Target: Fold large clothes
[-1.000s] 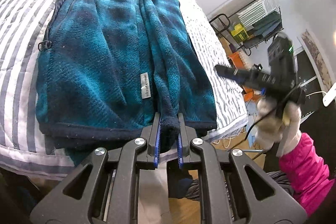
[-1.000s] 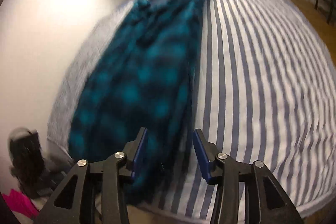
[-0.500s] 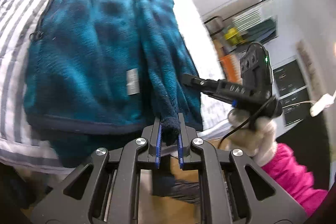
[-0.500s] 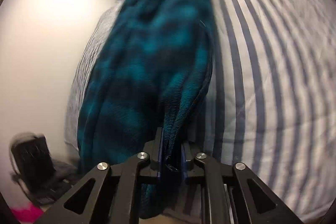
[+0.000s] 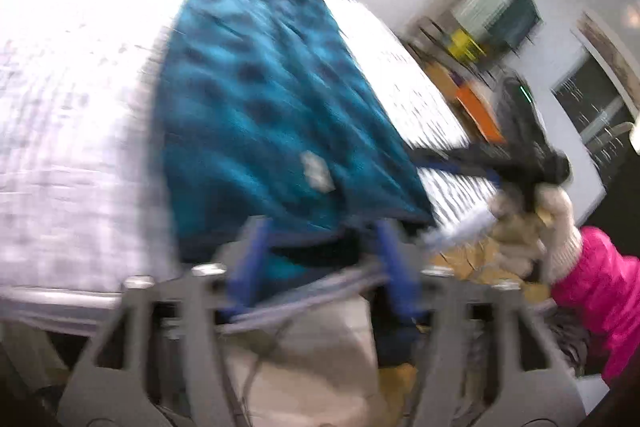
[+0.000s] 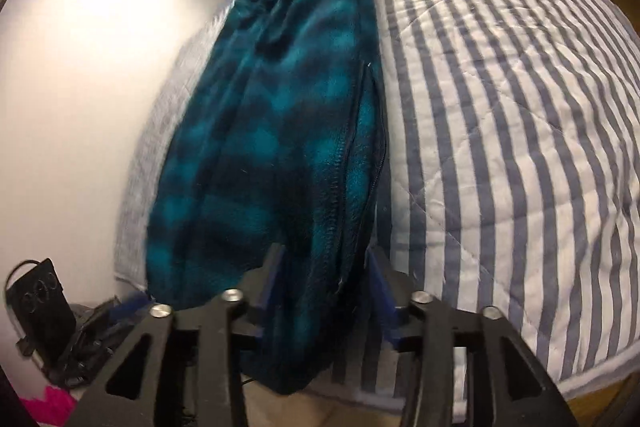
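I have the teal fleece garment [image 6: 280, 131] lying lengthwise on the striped bedspread [image 6: 500, 115], along the bed's wall side, its near hem hanging over the mattress edge at 6 o'clock in the right wrist view. It looks already doubled along its length, with the zipper edge facing the stripes.

My right gripper [image 6: 326, 275] has its jaws apart, the blue pads straddling the hanging hem without pinching it. My left gripper [image 5: 320, 259] is also spread wide; that view is badly smeared, but the 2 blue pads stand clearly separate with the dark hem band between them, so I read it as gripping nothing. In the same view the other gripper reaches in from 3 o'clock, held by a gloved hand [image 5: 532, 227] in a pink sleeve [image 5: 600, 287], its tip at the garment's near corner.

I judge this the moment between folds: the lengthwise fold is laid and neither tool holds cloth. Next I need to close both grippers on the 2 near hem corners, lift together, and carry the hem toward 12 o'clock to halve the length, keeping the layers stacked.
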Motion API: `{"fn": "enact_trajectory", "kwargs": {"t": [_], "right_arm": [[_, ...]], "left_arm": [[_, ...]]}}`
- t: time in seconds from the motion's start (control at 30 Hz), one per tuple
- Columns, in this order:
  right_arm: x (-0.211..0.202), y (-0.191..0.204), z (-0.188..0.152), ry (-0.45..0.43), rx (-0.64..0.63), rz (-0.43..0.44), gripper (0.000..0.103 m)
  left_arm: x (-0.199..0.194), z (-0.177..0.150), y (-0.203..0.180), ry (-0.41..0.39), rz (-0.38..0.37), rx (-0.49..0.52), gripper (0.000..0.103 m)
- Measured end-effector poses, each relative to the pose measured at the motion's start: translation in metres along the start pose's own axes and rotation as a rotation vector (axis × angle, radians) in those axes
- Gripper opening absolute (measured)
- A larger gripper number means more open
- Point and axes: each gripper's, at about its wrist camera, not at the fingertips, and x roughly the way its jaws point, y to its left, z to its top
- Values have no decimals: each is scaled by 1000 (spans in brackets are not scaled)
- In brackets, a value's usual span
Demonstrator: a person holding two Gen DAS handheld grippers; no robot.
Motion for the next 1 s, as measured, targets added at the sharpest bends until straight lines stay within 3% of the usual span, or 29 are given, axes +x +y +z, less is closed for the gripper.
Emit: {"fn": "enact_trajectory", "kwargs": {"t": [0.07, 0.13, 0.23, 0.3, 0.33, 0.37, 0.4, 0.43, 0.5, 0.57, 0.67, 0.73, 0.83, 0.93, 1.0], "right_arm": [[-2, -8, -12, 10, 44, 51, 58], [-2, -13, -22, 38, 61, 78, 59], [8, -13, -35, 79, 65, 95, 59], [19, -9, -39, 108, 56, 103, 59], [26, -6, -41, 126, 48, 108, 57], [31, -3, -42, 136, 40, 116, 54], [36, -1, -41, 137, 35, 120, 47], [40, 3, -40, 149, 28, 127, 27], [36, 14, -37, 139, -23, 73, 15], [11, 37, -37, 92, -146, -8, 10], [-18, 47, -39, 9, -193, -68, 9], [-11, 44, -42, 30, -172, -74, 9], [27, 44, -56, 127, -194, -161, 9], [28, 42, -57, 141, -197, -155, 20], [13, 41, -53, 119, -184, -141, 33]], "left_arm": [[-8, 5, 27, -23, 44, -78, 72], [0, 12, 61, 6, 63, -206, 72], [24, 17, 90, 75, -21, -360, 72], [40, 15, 93, 116, -59, -378, 72], [46, 15, 92, 131, -74, -377, 72], [57, 13, 88, 159, -110, -372, 65], [64, 12, 83, 175, -108, -354, 39], [69, 13, 79, 180, -81, -320, 28], [67, 17, 76, 175, -79, -288, 16], [45, 24, 72, 139, -105, -286, 13], [11, 31, 65, 76, -54, -208, 11], [15, 28, 71, 102, -27, -197, 10], [39, 12, 74, 159, 30, -174, 10], [44, 10, 71, 157, 52, -160, 12], [35, 15, 71, 145, 43, -158, 18]]}}
